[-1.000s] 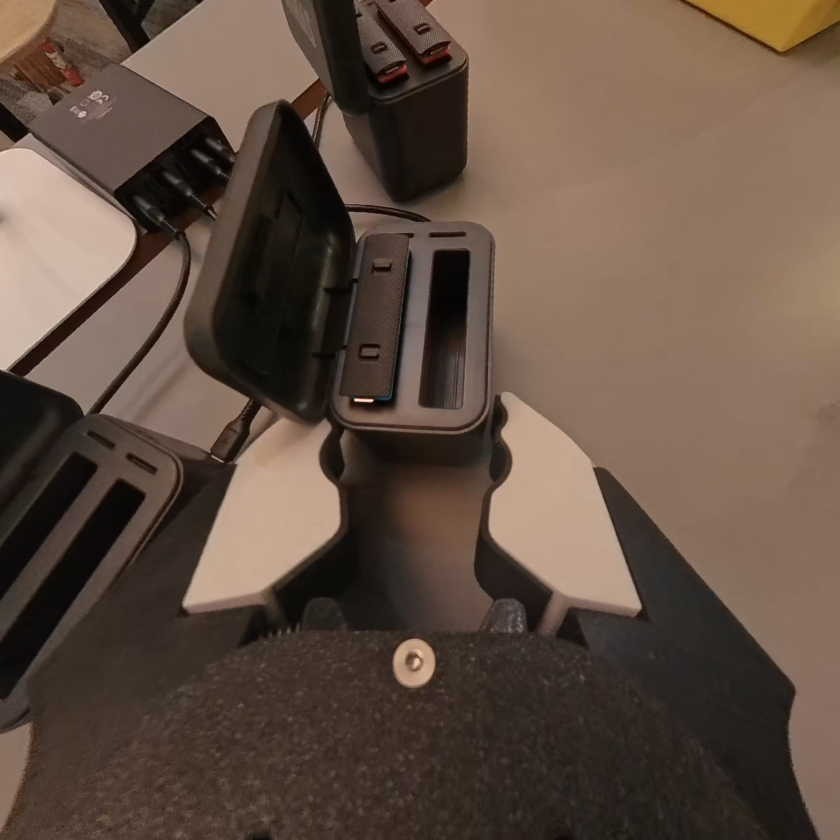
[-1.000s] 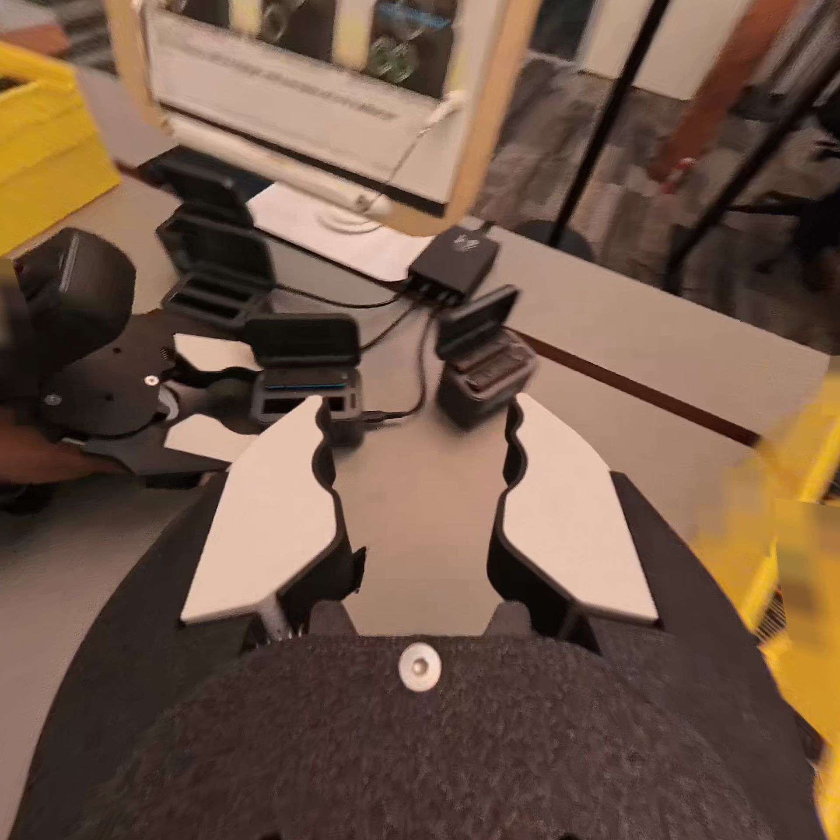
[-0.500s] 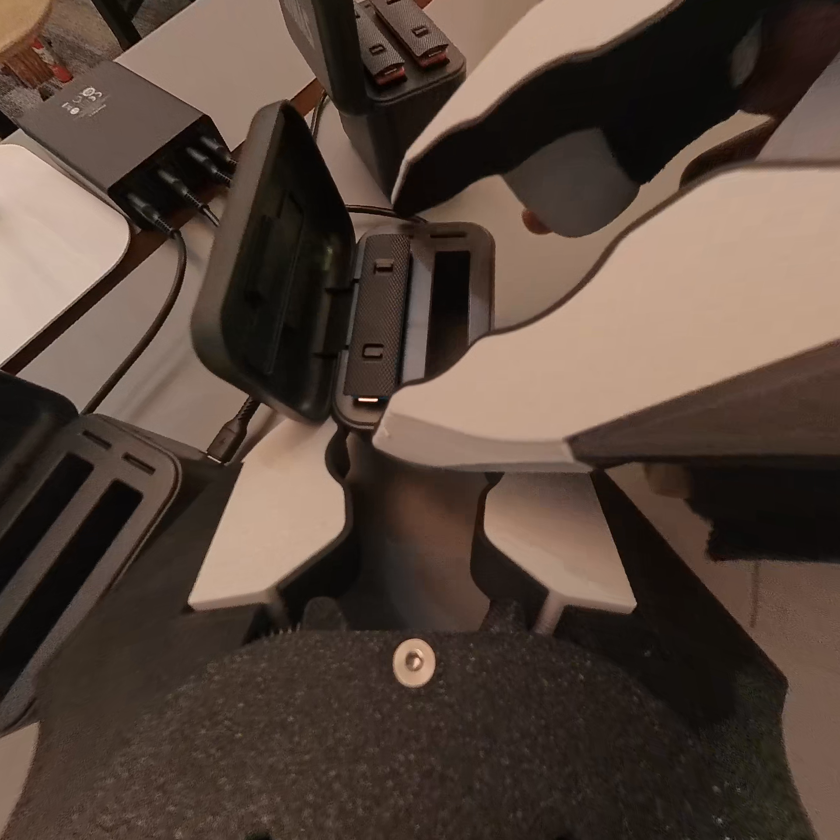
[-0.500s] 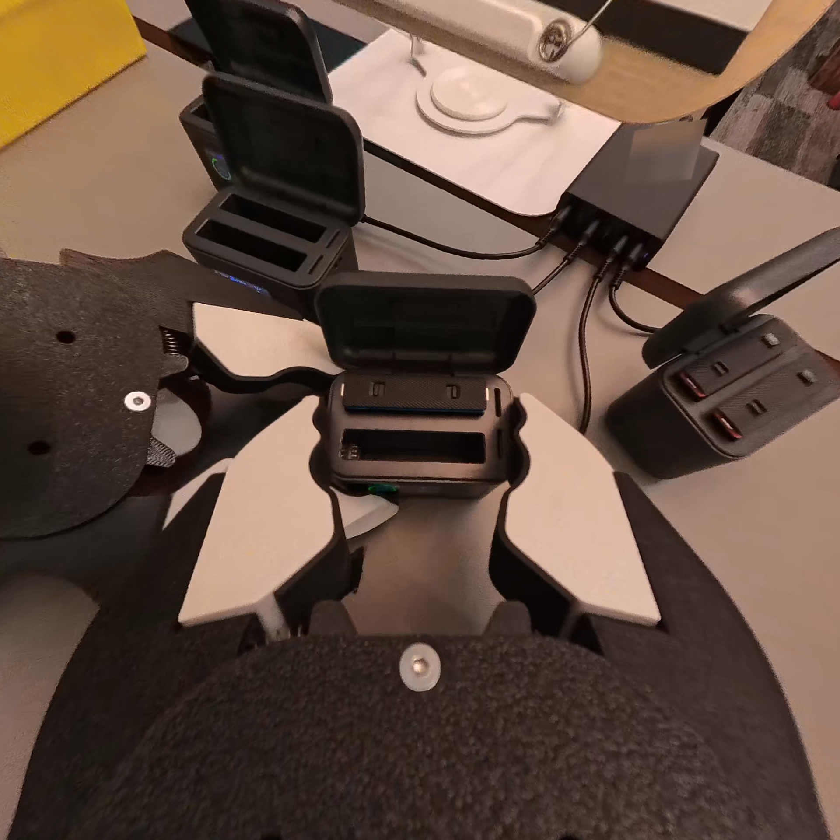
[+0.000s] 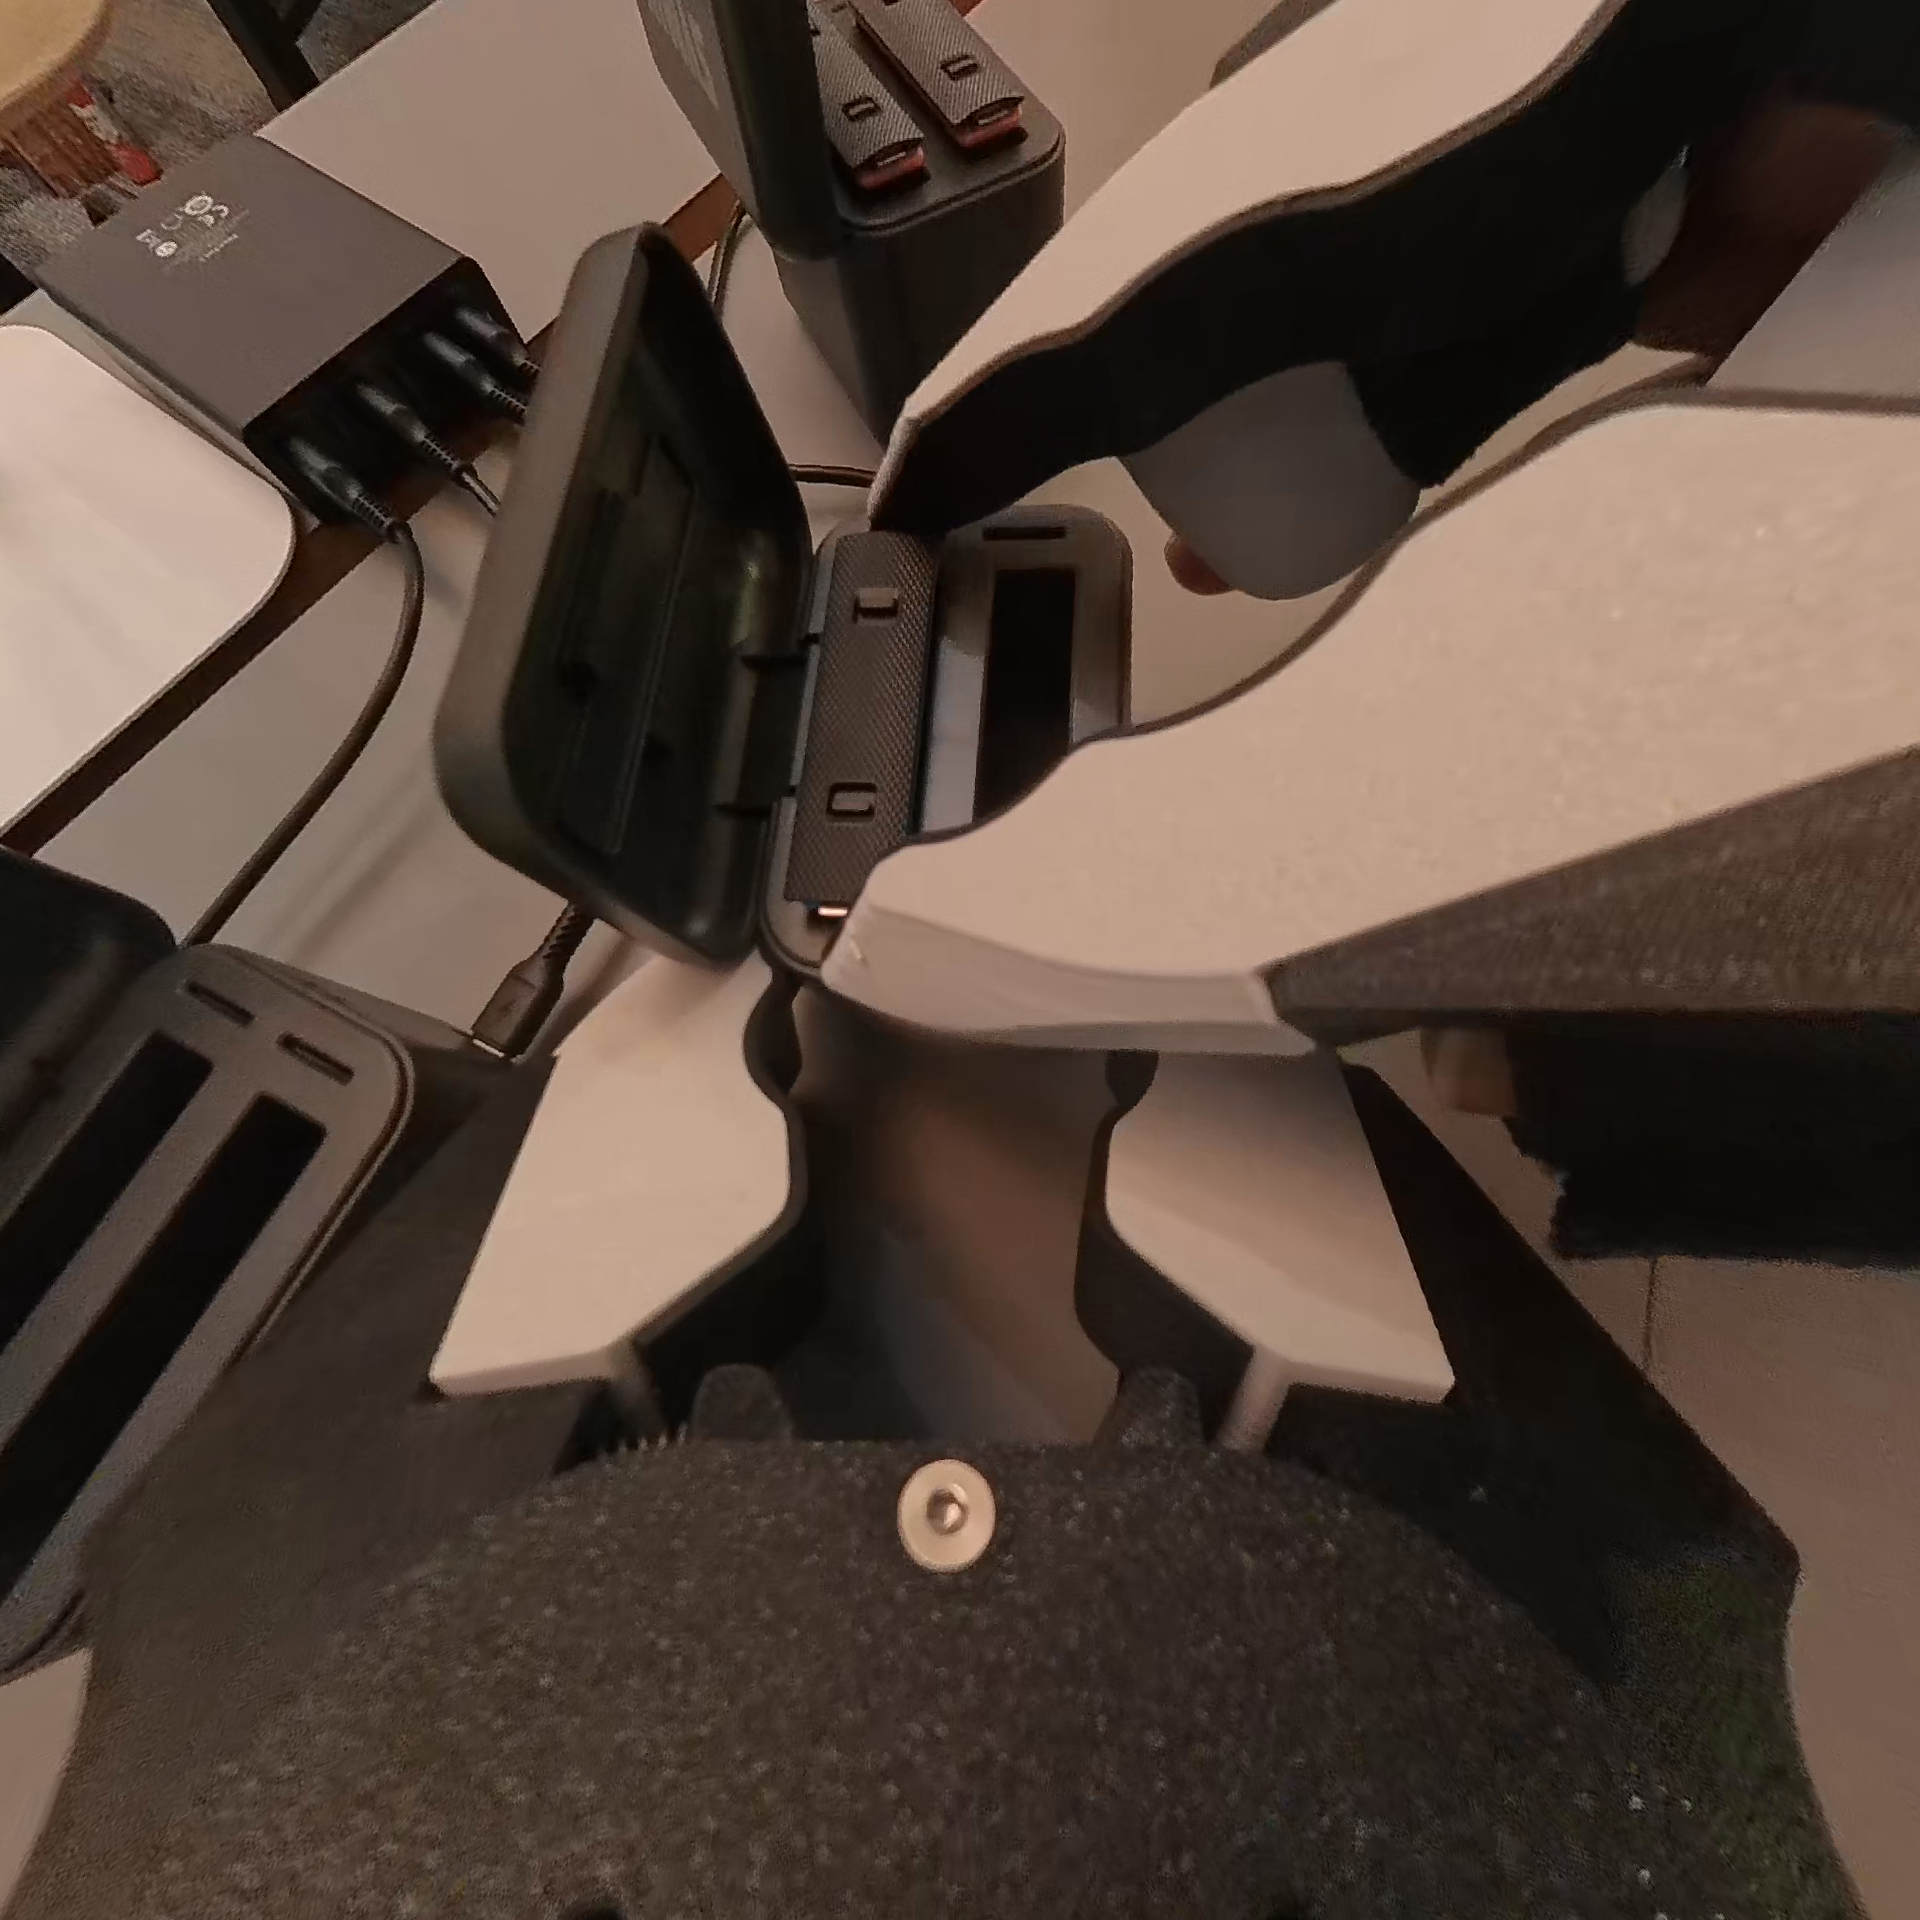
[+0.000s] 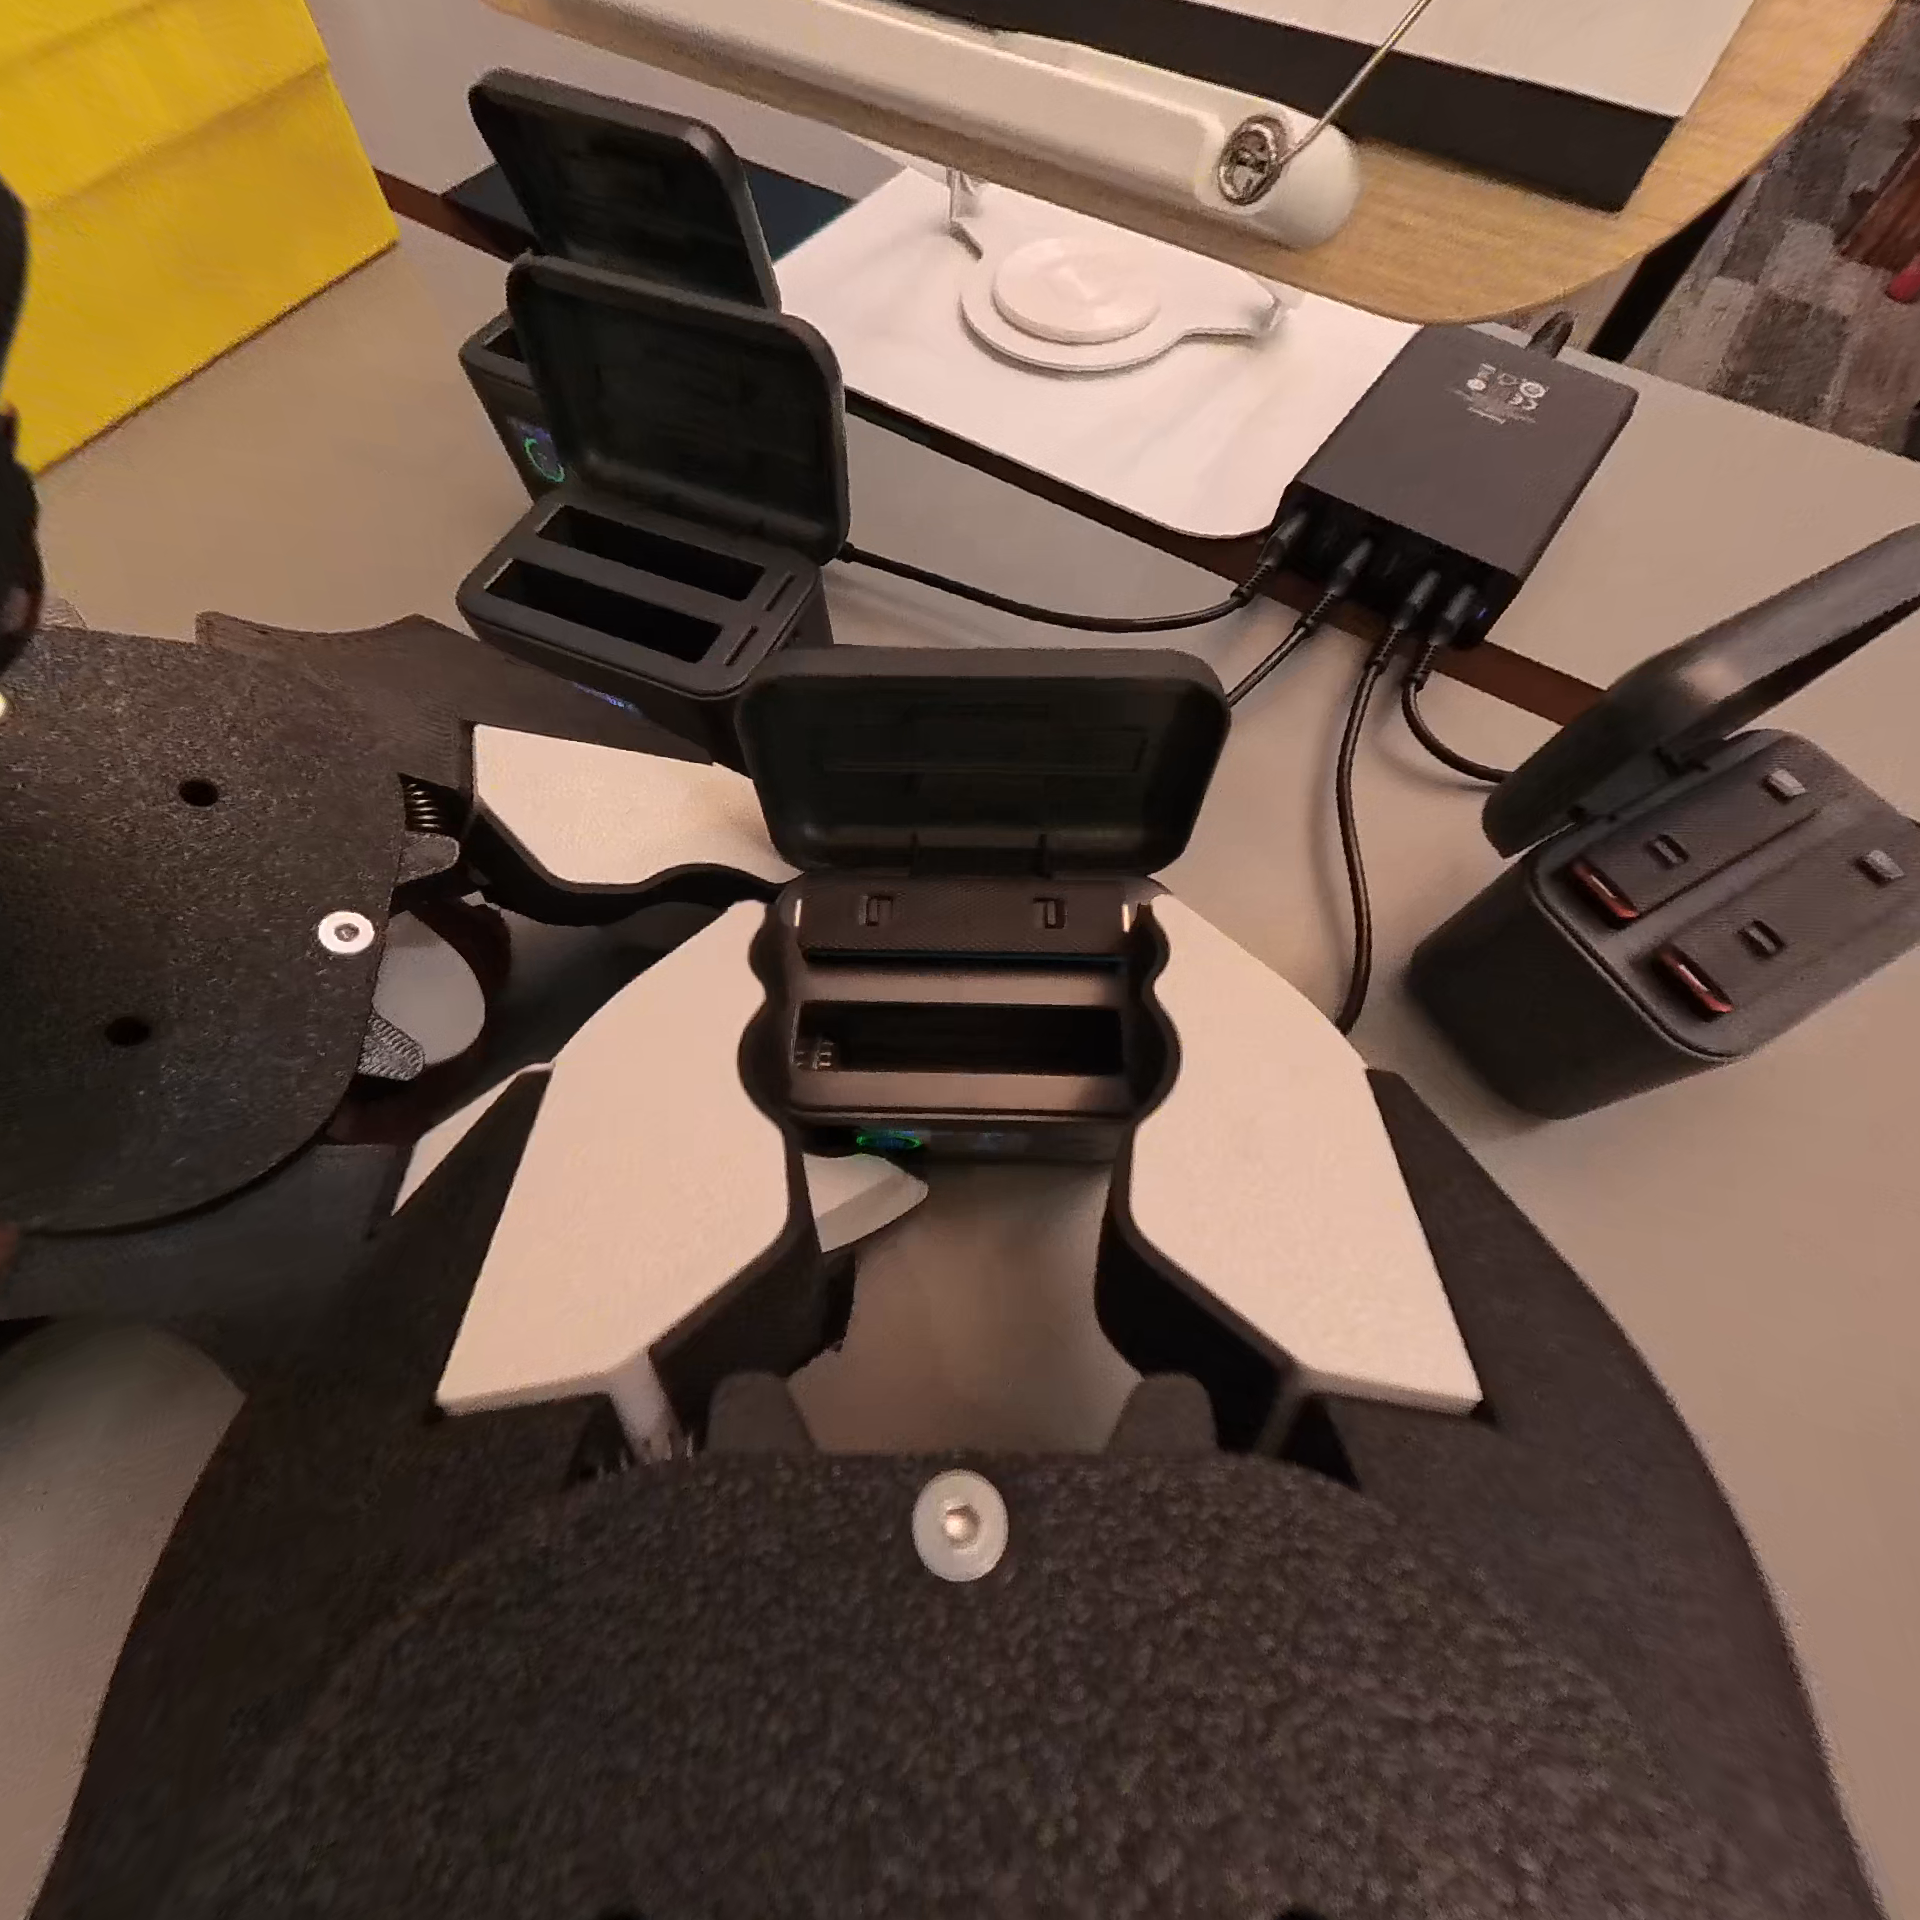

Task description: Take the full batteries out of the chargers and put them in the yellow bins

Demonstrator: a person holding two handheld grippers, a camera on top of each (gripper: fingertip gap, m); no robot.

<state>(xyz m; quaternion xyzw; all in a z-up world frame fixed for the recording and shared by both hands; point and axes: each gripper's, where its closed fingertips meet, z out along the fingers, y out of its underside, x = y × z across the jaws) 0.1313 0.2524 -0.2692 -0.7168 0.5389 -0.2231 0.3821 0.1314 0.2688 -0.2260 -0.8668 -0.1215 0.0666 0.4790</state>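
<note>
A black charger (image 5: pixel 1091 582) with its lid (image 5: pixel 623 623) open holds one textured black battery (image 5: pixel 862 717) in the slot by the hinge; the other slot (image 5: pixel 1029 686) is empty. My left gripper (image 5: pixel 951 1029) clamps the charger's near end. In the right wrist view its fingers (image 6: pixel 582 790) reach in from the left. My right gripper (image 6: pixel 961 935) is open. Its fingertips flank the two short ends of the battery (image 6: pixel 961 920) at the top of the charger (image 6: pixel 956 1122). It enters the left wrist view from the right (image 5: pixel 862 717). A yellow bin (image 6: pixel 156 208) stands far left.
An empty open charger (image 6: pixel 644 613) and another (image 6: pixel 509 416) behind it stand to the left. A charger with two red-tabbed batteries (image 6: pixel 1683 935) stands to the right. Cables run to a black power hub (image 6: pixel 1455 457). A white stand base (image 6: pixel 1081 301) is behind. Spacing between my two grippers at the tips: around 4 cm. The black power hub (image 6: pixel 1455 457) is about equally far from each gripper, around 20 cm. My left wrist view (image 5: pixel 268 281) looks at it from another angle.
My right gripper swung in from well away and came down over the charger, its open fingers now around the battery's ends. My left gripper stayed on the charger.
</note>
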